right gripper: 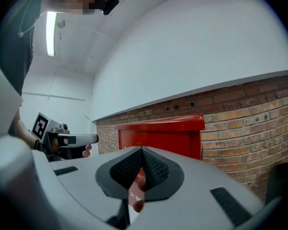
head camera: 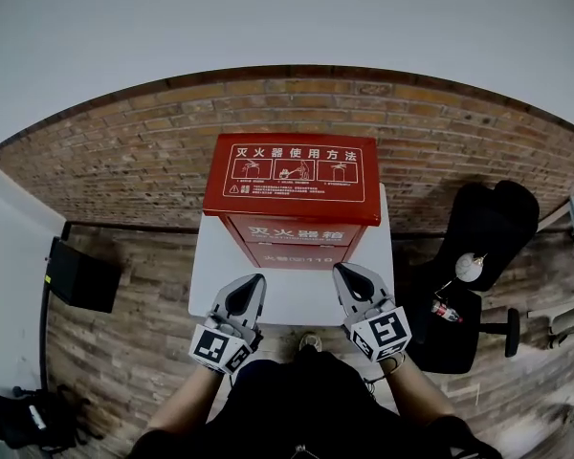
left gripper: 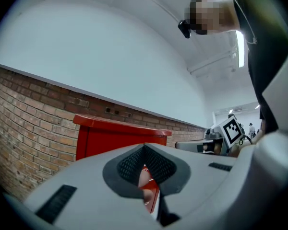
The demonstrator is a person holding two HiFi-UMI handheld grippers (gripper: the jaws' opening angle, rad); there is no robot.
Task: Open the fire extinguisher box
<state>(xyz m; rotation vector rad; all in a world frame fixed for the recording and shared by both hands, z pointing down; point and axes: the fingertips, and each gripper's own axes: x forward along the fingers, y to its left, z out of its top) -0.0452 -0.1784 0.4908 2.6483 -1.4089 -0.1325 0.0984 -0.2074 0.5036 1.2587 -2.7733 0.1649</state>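
Note:
A red fire extinguisher box [head camera: 293, 201] with white printed instructions on its closed lid stands on a white table [head camera: 218, 275] against the brick wall. My left gripper [head camera: 249, 290] hovers just in front of the box's lower left, jaws shut with nothing between them. My right gripper [head camera: 349, 277] hangs at the box's lower right, also shut and empty. In the left gripper view the red box [left gripper: 116, 138] rises ahead past the closed gripper [left gripper: 144, 150]. The right gripper view shows the box [right gripper: 165, 134] beyond the closed gripper [right gripper: 142, 152].
A brick wall [head camera: 124, 151] runs behind the table. A black office chair [head camera: 478, 256] holding a small bottle stands to the right. A black box [head camera: 81, 275] sits on the wooden floor at left, and a dark bag [head camera: 29, 419] lies at the lower left.

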